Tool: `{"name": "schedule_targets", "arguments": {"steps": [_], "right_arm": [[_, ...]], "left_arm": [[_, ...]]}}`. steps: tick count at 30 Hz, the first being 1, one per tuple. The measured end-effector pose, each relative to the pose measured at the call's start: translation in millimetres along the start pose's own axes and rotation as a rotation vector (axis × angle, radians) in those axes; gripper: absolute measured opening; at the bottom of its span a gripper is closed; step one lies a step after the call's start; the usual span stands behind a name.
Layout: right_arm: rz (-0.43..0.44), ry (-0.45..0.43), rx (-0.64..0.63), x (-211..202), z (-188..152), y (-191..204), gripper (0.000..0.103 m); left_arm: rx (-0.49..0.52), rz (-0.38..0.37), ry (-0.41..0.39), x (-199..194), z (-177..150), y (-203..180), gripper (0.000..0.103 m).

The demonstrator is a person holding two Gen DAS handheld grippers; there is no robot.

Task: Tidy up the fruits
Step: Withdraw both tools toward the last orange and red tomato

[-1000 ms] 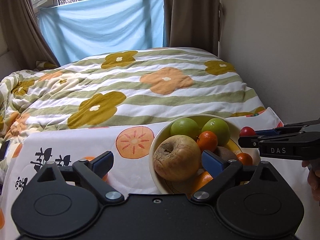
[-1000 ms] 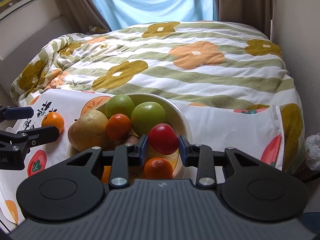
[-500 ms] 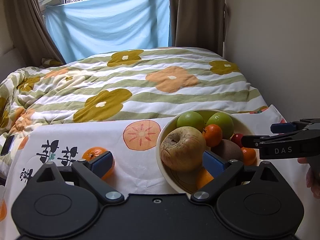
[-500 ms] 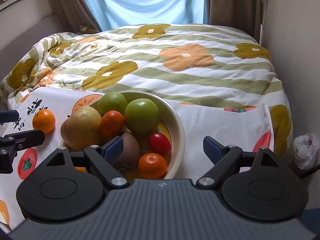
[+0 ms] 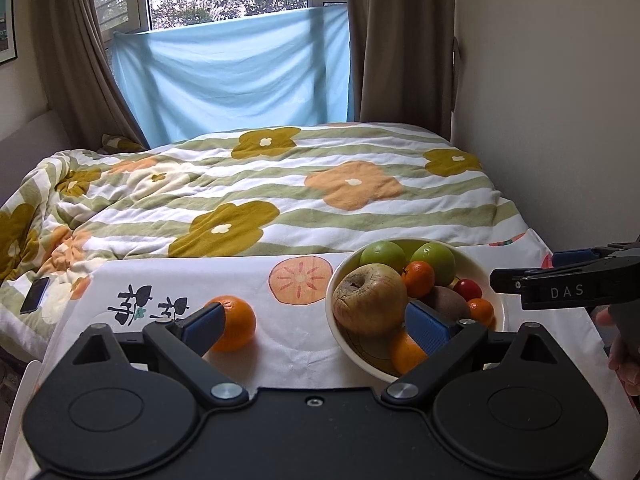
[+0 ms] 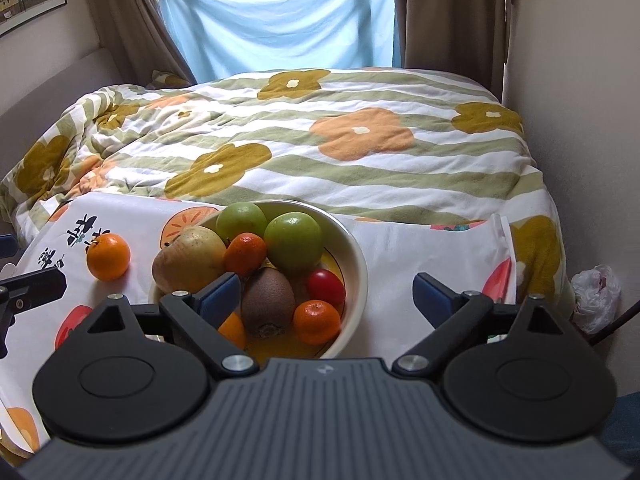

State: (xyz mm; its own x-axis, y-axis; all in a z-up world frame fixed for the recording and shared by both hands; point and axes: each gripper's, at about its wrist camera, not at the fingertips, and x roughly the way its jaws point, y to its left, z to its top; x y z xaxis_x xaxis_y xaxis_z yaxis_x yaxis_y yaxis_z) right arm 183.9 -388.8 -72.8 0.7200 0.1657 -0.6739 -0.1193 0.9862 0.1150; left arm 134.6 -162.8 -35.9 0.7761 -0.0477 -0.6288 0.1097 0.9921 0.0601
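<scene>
A cream bowl (image 6: 358, 256) (image 5: 482, 270) on the printed cloth holds two green apples (image 6: 293, 237), a brownish pear (image 6: 188, 258), a kiwi (image 6: 267, 300), small oranges (image 6: 316, 321) and a red tomato (image 6: 326, 285). One orange (image 5: 236, 322) (image 6: 108, 256) lies loose on the cloth left of the bowl. My left gripper (image 5: 316, 326) is open and empty, straddling the gap between the loose orange and the bowl. My right gripper (image 6: 326, 294) is open and empty above the bowl's near right side.
The table wears a white cloth with fruit prints (image 5: 300, 280). Behind it lies a bed with a flowered quilt (image 6: 340, 140). A phone (image 5: 35, 300) rests on the quilt at left. A wall (image 5: 560, 120) runs close on the right; a plastic bag (image 6: 596, 296) sits on the floor.
My right gripper opened and let go of the red tomato, which now lies in the bowl. Both grippers have drawn back and risen; the loose orange has come into view.
</scene>
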Motion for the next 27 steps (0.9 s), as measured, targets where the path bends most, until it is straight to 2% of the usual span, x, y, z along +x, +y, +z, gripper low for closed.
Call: {"name": "schedule_targets", "arguments": {"steps": [10,14,18,27], "right_arm": [[-0.042,-0.049,0.014,-45.3,-7.8,29.0,0.103],[-0.046,-0.021,0.032,-59.0,-13.5,46.1,0.103],[-0.032,0.012,0.097,-65.1,-24.2,61.7,0.103],[-0.126,0.053,0.215,-57.8,-53.8,107.2,0.103]], "left_arm": [[-0.023,0.006,-0.036,-44.7,-13.5,34.2,0.099],[-0.008,-0.015,-0.036,-50.9,-17.2,52.8,0.100],[0.013,-0.040,-0.026,-50.7,-18.7,70.9,0.100],[0.087,-0.155,0.037,-14.9,-14.6,118.5,0.099]]}}
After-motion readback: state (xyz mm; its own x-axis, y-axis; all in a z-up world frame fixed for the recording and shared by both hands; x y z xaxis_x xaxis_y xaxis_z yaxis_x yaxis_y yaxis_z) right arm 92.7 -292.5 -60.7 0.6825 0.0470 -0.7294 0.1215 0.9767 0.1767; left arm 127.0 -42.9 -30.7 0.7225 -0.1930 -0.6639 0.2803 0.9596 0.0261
